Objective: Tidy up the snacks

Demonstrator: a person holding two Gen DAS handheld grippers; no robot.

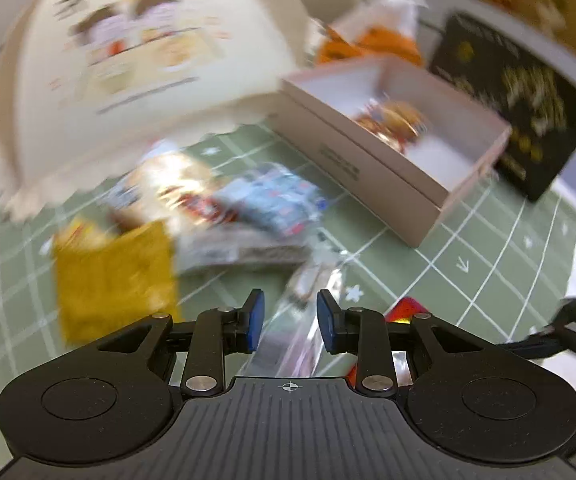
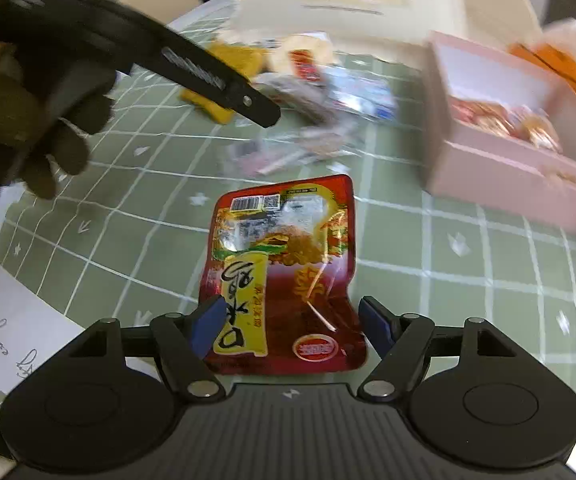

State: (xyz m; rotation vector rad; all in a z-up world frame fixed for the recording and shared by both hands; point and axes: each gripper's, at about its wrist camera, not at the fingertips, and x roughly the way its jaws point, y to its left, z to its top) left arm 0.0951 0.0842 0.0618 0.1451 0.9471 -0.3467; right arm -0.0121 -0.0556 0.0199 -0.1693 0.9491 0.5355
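Note:
In the right wrist view a red snack packet [image 2: 284,272] lies flat on the green grid mat [image 2: 467,272], its near end between the open fingers of my right gripper [image 2: 291,312]. In the left wrist view my left gripper [image 1: 289,312] is open over a clear-wrapped snack [image 1: 307,320] that runs between its blue pads [image 1: 256,316]. A pile of loose snacks lies beyond: a yellow packet [image 1: 112,276], a blue one [image 1: 276,204]. The pink open box [image 1: 387,184] holds several wrapped snacks [image 1: 391,120]. The left gripper also shows in the right wrist view [image 2: 264,116].
A large cream snack bag [image 1: 128,68] stands behind the pile. A black box [image 1: 527,112] and an orange bag [image 1: 367,44] sit beyond the pink box. White paper [image 2: 16,312] lies at the mat's left edge. Both views are motion-blurred.

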